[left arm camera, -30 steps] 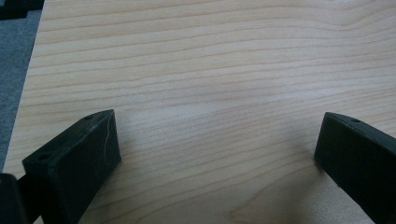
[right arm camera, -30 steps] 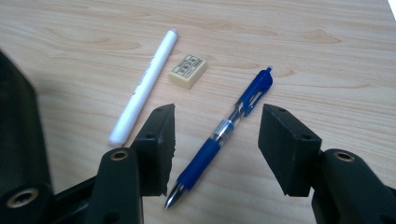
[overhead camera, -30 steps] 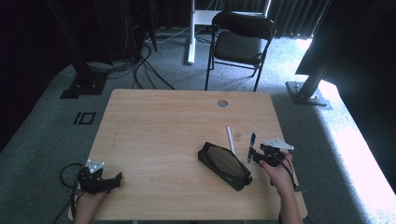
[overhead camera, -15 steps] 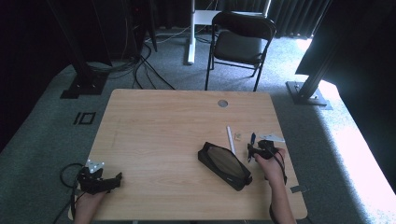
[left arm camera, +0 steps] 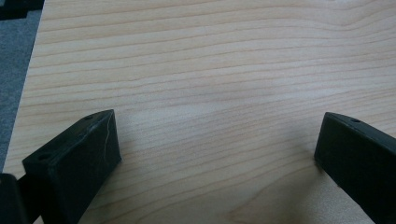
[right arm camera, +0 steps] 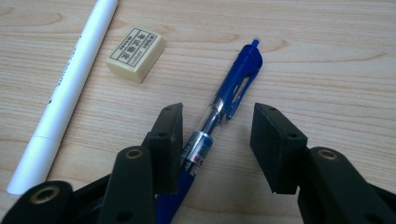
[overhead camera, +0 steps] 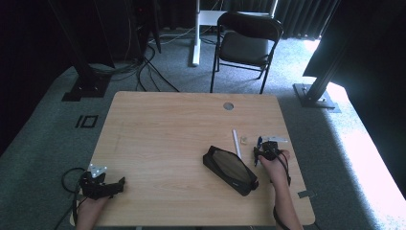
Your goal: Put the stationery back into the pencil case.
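A light wooden table (overhead camera: 163, 143) stands on a grey carpet floor (overhead camera: 43, 139). A person sits at the near side and holds a black claw in each hand.

The right gripper (right arm camera: 215, 135) is low over the table near its right edge. Its two black jaws are apart, with a blue click pen with a clear middle (right arm camera: 224, 105) lying between them. The pen lies flat on the wood. One jaw is right against the pen's side, and the other jaw has a gap between it and the pen. The claw is open and is not squeezing the pen. From the high view the pen (overhead camera: 258, 144) shows as a small blue stick just past the right gripper (overhead camera: 262, 152), and the right hand (overhead camera: 276, 162) is behind it.

Just beside the pen lies a small cream eraser block with black writing (right arm camera: 135, 54). Next to the eraser lies a long white marker pen (right arm camera: 65, 88). The eraser sits between the marker and the blue pen, and it touches neither one.

A black flat zip pouch (overhead camera: 231, 169) lies on the table near the marker.

The left gripper (overhead camera: 117, 184) rests at the near left corner of the table, well apart from all the other things. Its jaws are wide open, with bare wood between them.

A black folding chair (overhead camera: 246, 45) stands on the floor behind the table.
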Available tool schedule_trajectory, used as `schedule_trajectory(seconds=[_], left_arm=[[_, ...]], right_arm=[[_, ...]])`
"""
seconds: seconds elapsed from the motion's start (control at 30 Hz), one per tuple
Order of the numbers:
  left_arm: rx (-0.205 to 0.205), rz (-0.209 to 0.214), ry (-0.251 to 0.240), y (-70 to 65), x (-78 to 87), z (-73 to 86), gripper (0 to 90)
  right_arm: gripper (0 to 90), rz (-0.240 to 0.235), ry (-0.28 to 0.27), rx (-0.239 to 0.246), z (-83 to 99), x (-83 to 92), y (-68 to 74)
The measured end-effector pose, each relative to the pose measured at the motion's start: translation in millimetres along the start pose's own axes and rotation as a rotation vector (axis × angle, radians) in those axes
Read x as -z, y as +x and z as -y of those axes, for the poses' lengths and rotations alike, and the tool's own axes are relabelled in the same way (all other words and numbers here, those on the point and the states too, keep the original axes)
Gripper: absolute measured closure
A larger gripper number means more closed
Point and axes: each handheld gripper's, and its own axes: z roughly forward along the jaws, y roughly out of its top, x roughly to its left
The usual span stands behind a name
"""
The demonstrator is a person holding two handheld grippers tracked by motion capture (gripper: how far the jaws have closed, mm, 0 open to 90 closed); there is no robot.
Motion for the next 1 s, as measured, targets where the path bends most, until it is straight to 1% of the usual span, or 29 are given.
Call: schedule_trajectory(seconds=[0.13,0.37,0.47,0.57,0.63,0.7,0.83,1.0], left_arm=[[0.0,0.0,0.0,0.0,0.0,0.0,0.4],[0.0,0.0,0.0,0.0,0.0,0.0,0.4],[0.001,0.0,0.0,-0.1,0.0,0.0,0.4],[0.0,0.0,0.0,-0.1,0.0,0.0,0.4],[0.0,0.0,0.0,0.0,0.0,0.0,0.4],[0.0,0.0,0.0,0.0,0.0,0.0,0.4],[0.0,0.0,0.0,0.0,0.0,0.0,0.4],[0.0,-0.001,0.0,0.0,0.0,0.0,0.4]], right_arm=[[58.6,-0.011,0.003,0.017,-0.3,0.4,1.1],[66.9,-0.015,0.016,0.015,-3.2,-0.1,-0.6],[70.4,-0.013,0.015,0.004,-4.5,-1.3,-2.5],[76.5,-0.012,0.014,-0.02,-5.9,-2.4,-3.7],[78.8,-0.013,0.019,-0.029,-7.1,-2.8,-4.4],[79.5,-0.018,0.024,-0.042,-7.9,-2.8,-5.6],[79.6,-0.015,0.03,-0.04,-7.3,-1.3,-6.4],[79.6,-0.028,0.032,-0.056,-5.6,2.3,-9.2]])
